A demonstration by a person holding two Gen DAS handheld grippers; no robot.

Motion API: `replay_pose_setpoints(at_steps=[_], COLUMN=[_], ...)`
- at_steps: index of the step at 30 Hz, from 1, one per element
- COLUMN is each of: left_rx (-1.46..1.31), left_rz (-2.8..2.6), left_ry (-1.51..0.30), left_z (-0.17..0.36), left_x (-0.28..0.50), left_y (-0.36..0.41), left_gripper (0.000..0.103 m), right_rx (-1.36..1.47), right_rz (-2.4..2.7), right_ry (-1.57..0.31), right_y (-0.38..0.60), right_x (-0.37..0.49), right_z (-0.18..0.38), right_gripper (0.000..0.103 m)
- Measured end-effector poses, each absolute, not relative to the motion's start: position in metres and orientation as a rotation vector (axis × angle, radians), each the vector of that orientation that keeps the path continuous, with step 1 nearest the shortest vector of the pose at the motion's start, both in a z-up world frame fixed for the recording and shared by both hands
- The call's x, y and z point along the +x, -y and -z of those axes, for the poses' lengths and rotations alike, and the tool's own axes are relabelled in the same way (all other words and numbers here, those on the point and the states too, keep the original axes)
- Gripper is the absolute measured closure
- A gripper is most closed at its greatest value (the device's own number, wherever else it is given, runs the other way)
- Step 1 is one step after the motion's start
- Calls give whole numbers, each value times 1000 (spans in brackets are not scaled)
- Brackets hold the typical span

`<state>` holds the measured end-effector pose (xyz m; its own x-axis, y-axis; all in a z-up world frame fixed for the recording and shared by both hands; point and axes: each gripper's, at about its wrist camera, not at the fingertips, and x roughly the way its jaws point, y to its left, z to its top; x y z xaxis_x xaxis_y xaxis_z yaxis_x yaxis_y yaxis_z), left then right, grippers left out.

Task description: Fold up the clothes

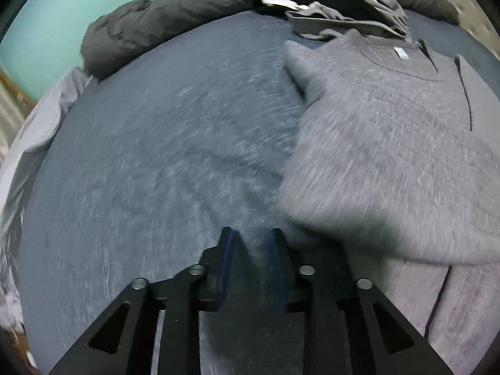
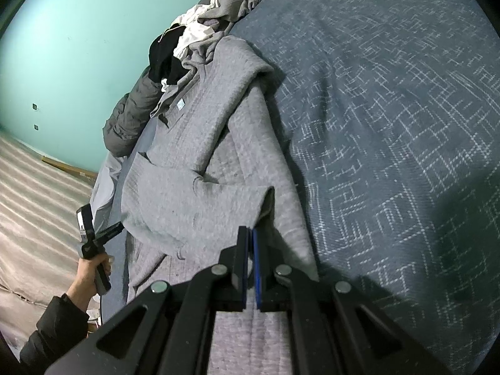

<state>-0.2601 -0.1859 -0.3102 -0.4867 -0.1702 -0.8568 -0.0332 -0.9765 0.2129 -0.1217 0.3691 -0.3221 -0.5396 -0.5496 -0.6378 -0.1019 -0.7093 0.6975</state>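
Observation:
A grey knit sweater point(image 1: 390, 143) lies on the blue patterned bedspread point(image 1: 175, 143), partly folded, with its collar and white label at the far end. My left gripper point(image 1: 251, 234) is open and empty, just left of the sweater's near edge. In the right wrist view the sweater point(image 2: 200, 156) lies lengthwise with a folded sleeve across it. My right gripper point(image 2: 251, 231) is shut, hovering over the sweater's near right edge; I see no cloth between its pads. The left gripper point(image 2: 93, 234) shows at the lower left, held in a hand.
A pile of unfolded clothes point(image 1: 328, 3), black, white and grey, lies at the far end of the bed. A dark grey quilt point(image 1: 150, 31) lines the bed's far edge below a teal wall point(image 2: 78, 47). The bedspread point(image 2: 390, 125) stretches to the right of the sweater.

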Motion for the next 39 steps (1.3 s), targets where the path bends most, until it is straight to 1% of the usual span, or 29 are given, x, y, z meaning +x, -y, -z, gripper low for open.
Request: replay_pose_setpoints(at_steps=[2,5,10,12,15,16,19,21,27,37,38,39], left_rx=[1535,1511,1485,1486,1501,1503,1506,1503,1498,1494,1497,1502], left_rz=[2630,2646,2693,2708,2727,2731,2747,2755,2767,2735,2735,2737], left_ry=[234,191,166,153,131,124,98,78,-105,-276,-284,-291], left_z=[304,294,281,279,280,280,276,275,278,301,303,306], left_x=[-252,-241,-227,-225,-226,-226,-224,-231,-258,-291,-291,-292], left_y=[195,202,197,192,185,183,174,172,171,173,174,175], left_gripper=[66,66,65,64,63,62,54,45,40,40,43,55], right_rx=[1325,1313,1237,1192,1162,1175,1267,1316,1332,1387,1393,1401], right_rz=[2328,2342,2413,2472,2547,2550,2492,2459,2468,2455,2450,2448], right_ry=[1015,990,889,806,746,750,806,834,887,888,889,886], right_y=[-368,-366,-355,-352,-356,-358,-360,-358,-371,-376,-376,-377], right_x=[-121,-118,-101,-89,-77,-76,-81,-82,-78,-77,-78,-78], right_z=[320,311,272,252,240,244,273,289,298,310,312,313], right_gripper=[100,100,100,101,101,101,101,101,101,101,101,101])
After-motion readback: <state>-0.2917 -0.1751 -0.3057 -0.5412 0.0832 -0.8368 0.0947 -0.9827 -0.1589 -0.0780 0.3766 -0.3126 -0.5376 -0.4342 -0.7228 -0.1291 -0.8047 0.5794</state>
